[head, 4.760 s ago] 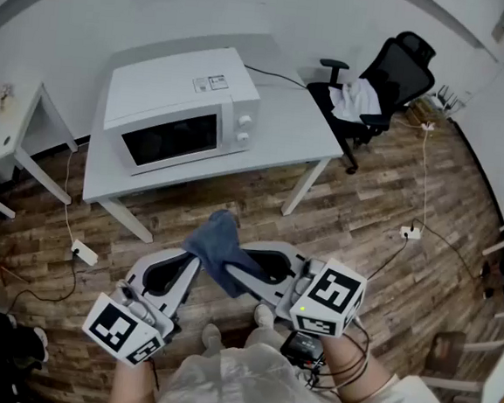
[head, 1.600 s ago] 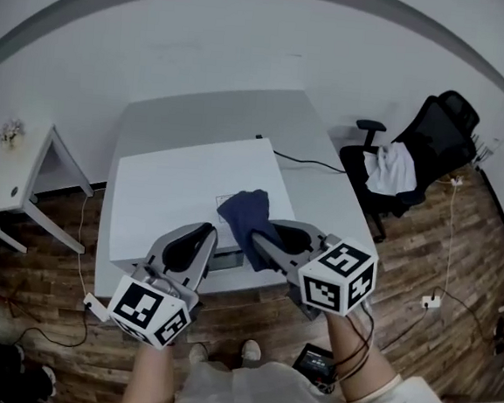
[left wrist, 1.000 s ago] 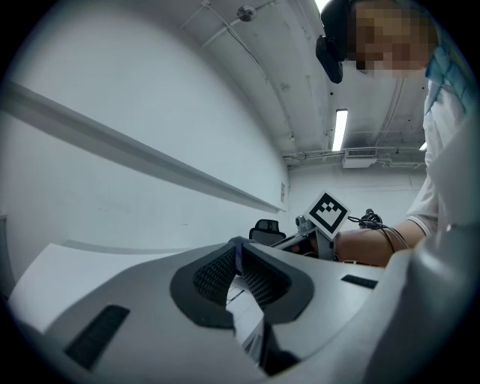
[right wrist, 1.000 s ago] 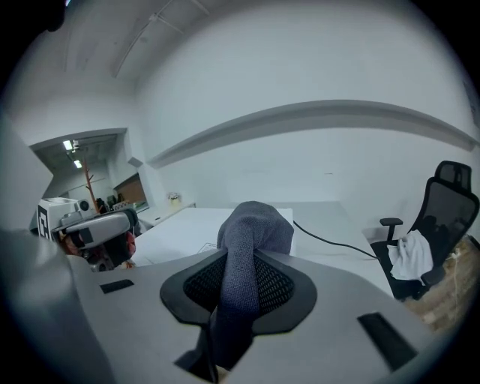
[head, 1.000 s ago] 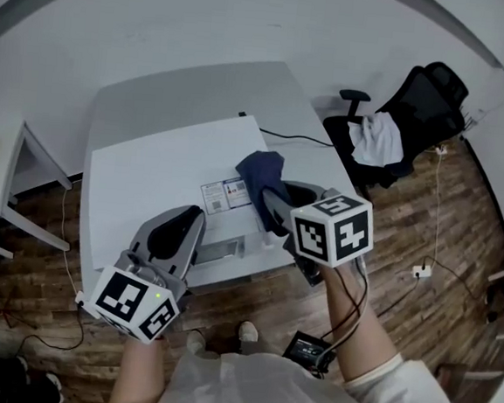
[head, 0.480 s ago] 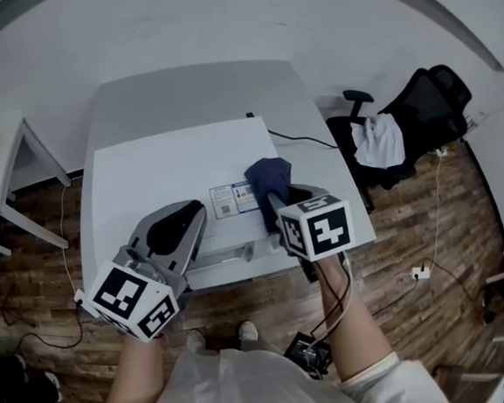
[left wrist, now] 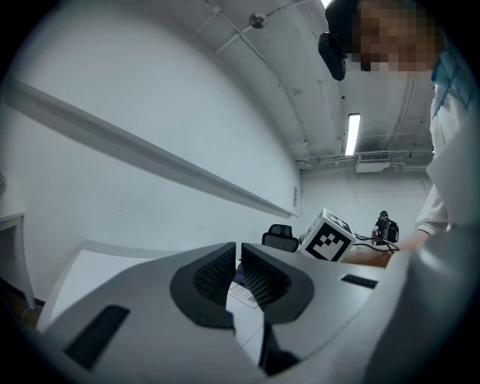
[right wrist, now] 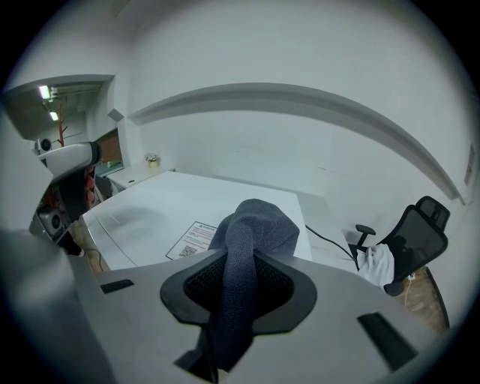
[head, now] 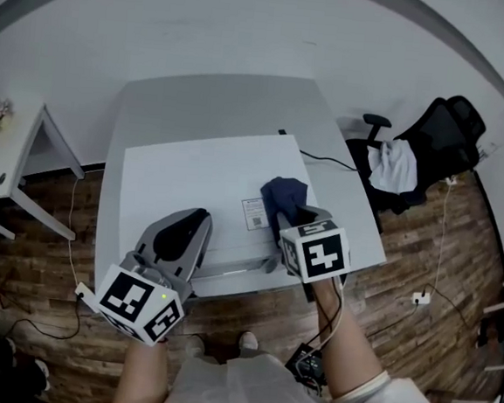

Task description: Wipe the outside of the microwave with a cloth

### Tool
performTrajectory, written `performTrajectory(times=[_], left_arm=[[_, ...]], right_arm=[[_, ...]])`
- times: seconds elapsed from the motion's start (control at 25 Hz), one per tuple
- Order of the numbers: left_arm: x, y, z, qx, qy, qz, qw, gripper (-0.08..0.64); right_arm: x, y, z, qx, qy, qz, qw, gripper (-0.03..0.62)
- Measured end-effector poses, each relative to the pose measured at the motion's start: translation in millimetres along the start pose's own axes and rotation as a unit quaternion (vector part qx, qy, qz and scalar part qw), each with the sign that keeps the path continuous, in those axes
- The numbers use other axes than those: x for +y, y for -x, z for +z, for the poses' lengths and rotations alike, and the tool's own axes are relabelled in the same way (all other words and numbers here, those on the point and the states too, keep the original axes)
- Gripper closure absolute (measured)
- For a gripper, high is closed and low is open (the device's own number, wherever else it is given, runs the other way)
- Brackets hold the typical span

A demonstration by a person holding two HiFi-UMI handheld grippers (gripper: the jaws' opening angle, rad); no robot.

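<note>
The white microwave stands on a grey table, seen from above; its flat top carries a label sticker. My right gripper is shut on a dark blue cloth, which bunches out past the jaws over the right part of the microwave top, beside the sticker. In the right gripper view the cloth fills the gap between the pads. My left gripper hovers at the microwave's front edge, its jaws shut with nothing between them; the left gripper points level across the top.
A black office chair with a white garment on it stands right of the grey table. A small white side table is at the left. Cables and a power strip lie on the wooden floor.
The right gripper with the cloth has come down and tipped toward the microwave top near the sticker. The left gripper shifted a little along the front edge, still shut.
</note>
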State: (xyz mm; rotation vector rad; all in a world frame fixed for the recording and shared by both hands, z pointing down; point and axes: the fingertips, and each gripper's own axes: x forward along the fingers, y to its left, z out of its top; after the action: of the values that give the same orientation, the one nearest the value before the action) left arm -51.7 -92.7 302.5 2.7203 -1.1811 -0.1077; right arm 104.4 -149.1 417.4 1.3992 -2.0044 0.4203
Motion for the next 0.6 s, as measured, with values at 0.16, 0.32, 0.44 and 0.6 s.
performTrajectory(times=[0.16, 0.32, 0.44, 0.6], left_arm=[[7.5, 11.6, 2.6, -0.007, 0.002, 0.008, 0.9999, 0.548], [22.0, 25.9, 6.4, -0.010, 0.002, 0.019, 0.9998, 0.548], [35.2, 39.6, 8.8, -0.012, 0.002, 0.032, 0.9994, 0.548], [51.9, 59.2, 11.6, -0.015, 0.001, 0.051, 0.9986, 0.548]], right_arm=[[32.6, -6.5, 8.7, 0.002, 0.019, 0.021, 1.000, 0.497], [72.7, -14.3, 22.6, 0.002, 0.036, 0.048, 0.998, 0.497], [104.6, -20.3, 31.7, 0.003, 0.053, 0.071, 0.996, 0.497], [146.4, -27.3, 41.7, 0.003, 0.076, 0.099, 0.992, 0.497]])
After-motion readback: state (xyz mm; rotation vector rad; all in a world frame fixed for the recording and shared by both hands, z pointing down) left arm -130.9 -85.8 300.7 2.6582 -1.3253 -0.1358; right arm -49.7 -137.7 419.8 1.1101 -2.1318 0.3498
